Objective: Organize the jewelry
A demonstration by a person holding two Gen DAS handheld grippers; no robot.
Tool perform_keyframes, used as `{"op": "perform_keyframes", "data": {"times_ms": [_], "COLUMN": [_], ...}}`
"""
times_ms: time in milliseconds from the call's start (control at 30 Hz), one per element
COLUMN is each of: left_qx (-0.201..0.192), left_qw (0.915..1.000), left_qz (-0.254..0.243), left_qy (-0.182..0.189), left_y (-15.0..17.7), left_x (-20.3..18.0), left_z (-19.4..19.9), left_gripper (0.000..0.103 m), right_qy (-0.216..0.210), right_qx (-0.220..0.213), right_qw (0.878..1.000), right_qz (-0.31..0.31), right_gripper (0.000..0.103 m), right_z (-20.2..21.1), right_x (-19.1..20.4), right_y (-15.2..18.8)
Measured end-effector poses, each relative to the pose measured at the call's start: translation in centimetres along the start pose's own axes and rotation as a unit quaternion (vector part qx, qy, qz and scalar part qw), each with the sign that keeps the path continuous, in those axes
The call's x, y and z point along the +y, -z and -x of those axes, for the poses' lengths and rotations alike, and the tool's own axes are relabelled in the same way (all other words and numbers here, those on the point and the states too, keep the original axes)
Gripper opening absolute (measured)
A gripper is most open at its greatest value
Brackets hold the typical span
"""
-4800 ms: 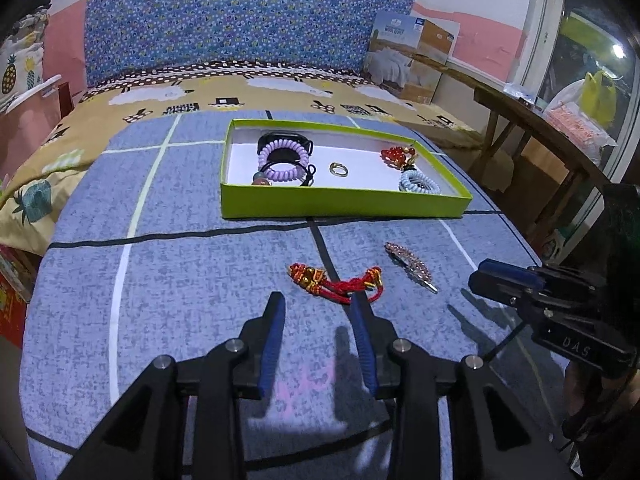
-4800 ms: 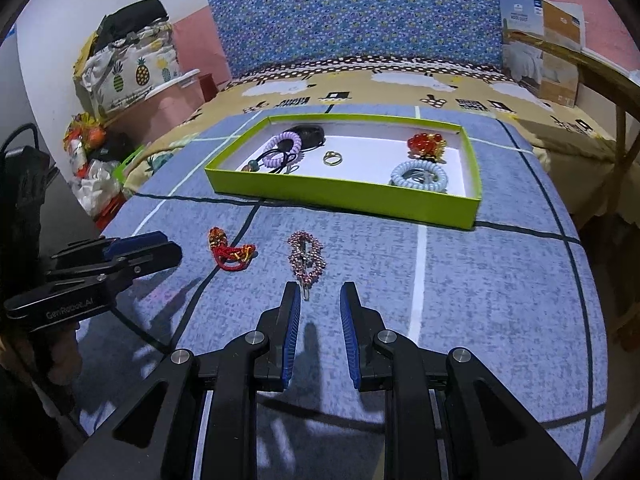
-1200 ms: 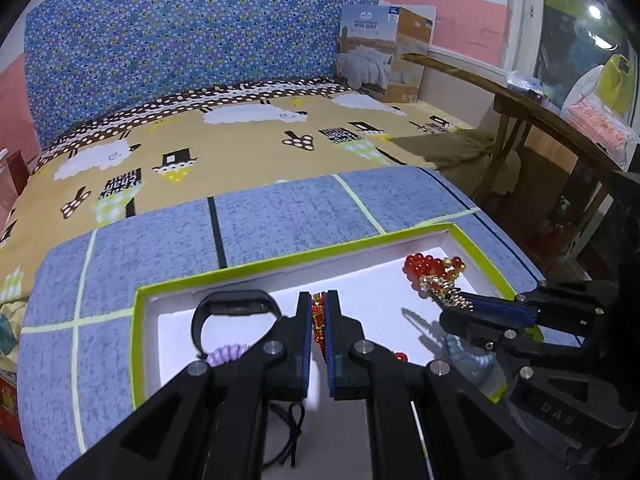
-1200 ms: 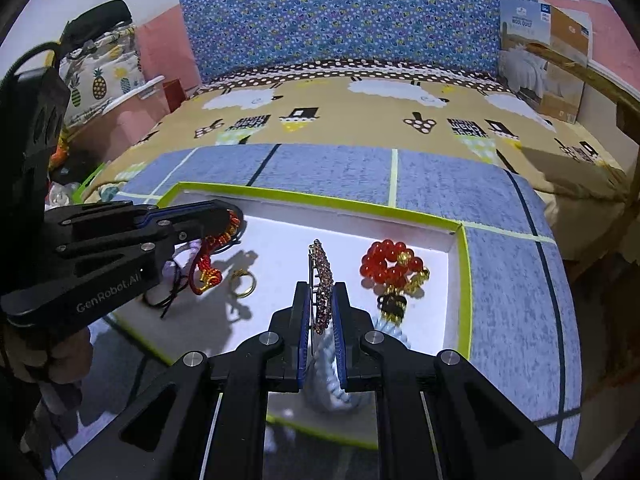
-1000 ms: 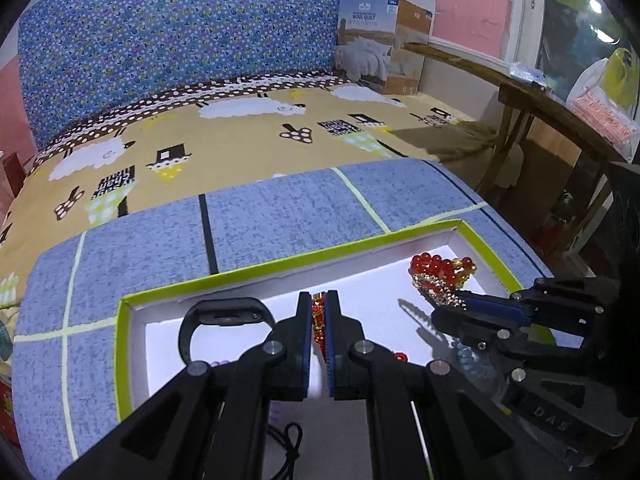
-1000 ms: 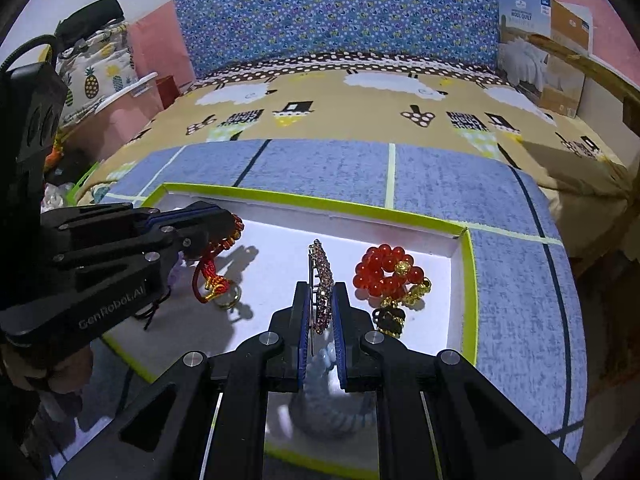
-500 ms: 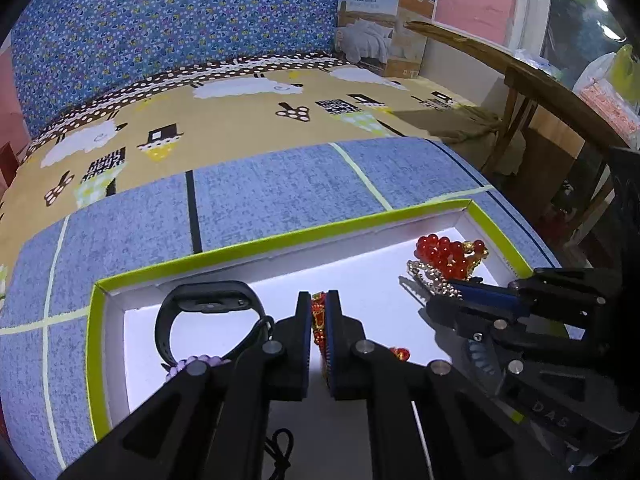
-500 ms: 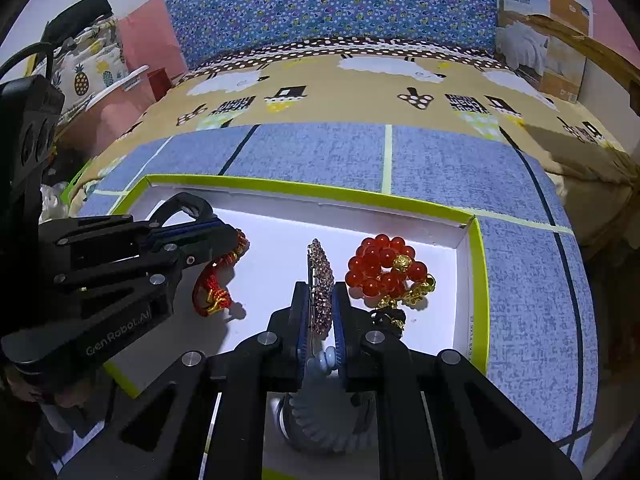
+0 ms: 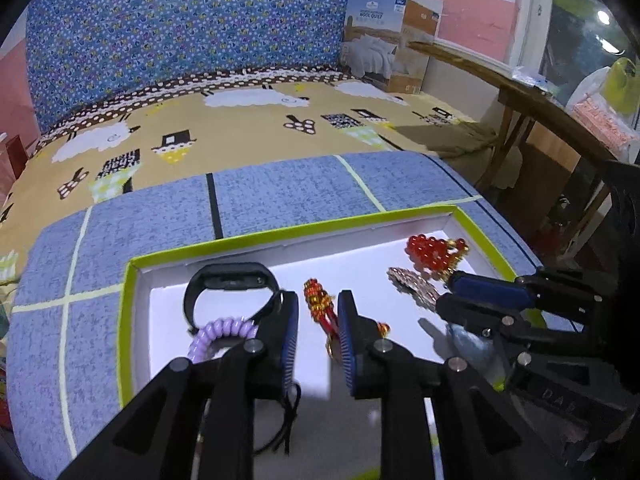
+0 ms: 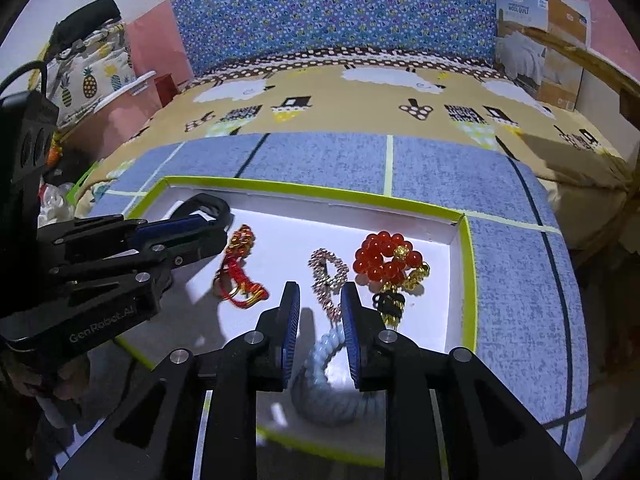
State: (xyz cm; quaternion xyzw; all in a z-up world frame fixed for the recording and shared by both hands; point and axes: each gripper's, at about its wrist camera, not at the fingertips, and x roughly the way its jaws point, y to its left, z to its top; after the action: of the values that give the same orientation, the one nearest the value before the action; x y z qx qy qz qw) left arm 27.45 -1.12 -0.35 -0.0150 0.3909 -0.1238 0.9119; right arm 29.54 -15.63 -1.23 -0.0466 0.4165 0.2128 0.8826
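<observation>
A green-rimmed box (image 9: 248,238) with a white floor sits on the blue cloth; it also shows in the right wrist view (image 10: 469,280). My left gripper (image 9: 318,322) is open over it, and the red and gold knot charm (image 9: 320,306) lies free between its fingers, also seen from the right (image 10: 238,268). My right gripper (image 10: 319,316) is open, and the rhinestone hair clip (image 10: 328,280) lies on the box floor just ahead. In the box lie red beads (image 10: 382,256), a light blue coil tie (image 10: 328,392), a purple coil tie (image 9: 222,334) and a black band (image 9: 230,284).
The box sits on a blue checked cloth (image 9: 280,192) over a bed with a yellow sheep-print sheet (image 9: 240,120). A wooden table (image 9: 540,120) stands at the right. A cardboard box (image 10: 540,40) leans by the wall. Bags (image 10: 88,72) lie at the left.
Both grippers have opened. The red knot charm and the rhinestone clip, held before, now lie loose on the box floor.
</observation>
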Motion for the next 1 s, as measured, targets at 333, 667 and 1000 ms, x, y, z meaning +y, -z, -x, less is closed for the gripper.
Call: {"op": "perform_keyframes", "data": {"times_ms": [333,667,1000], "left_qx": [-0.032,-0.058,-0.083], "left_qw": [0.9994,0.9982,0.9958], "left_qz": [0.007,0.004,0.003], "left_qy": [-0.012,-0.014,-0.039], "left_y": [3.7,9.1,13.5], "left_x": [-0.3,-1.6,-2.6], "left_z": [5.9,11.6,15.4], "left_gripper": [0.022,0.023,0.024], "right_qy": [0.0,0.004,0.024], "right_qx": [-0.04,-0.066,-0.089], "right_qw": [0.999,0.998,0.996], "right_qz": [-0.006,-0.006,-0.015], "right_gripper": [0.022,0.023,0.023], "right_z": [5.8,11.1,14.1], "right_x": [1.0,2.4,3.7], "right_y": [3.2,8.6,13.0]}}
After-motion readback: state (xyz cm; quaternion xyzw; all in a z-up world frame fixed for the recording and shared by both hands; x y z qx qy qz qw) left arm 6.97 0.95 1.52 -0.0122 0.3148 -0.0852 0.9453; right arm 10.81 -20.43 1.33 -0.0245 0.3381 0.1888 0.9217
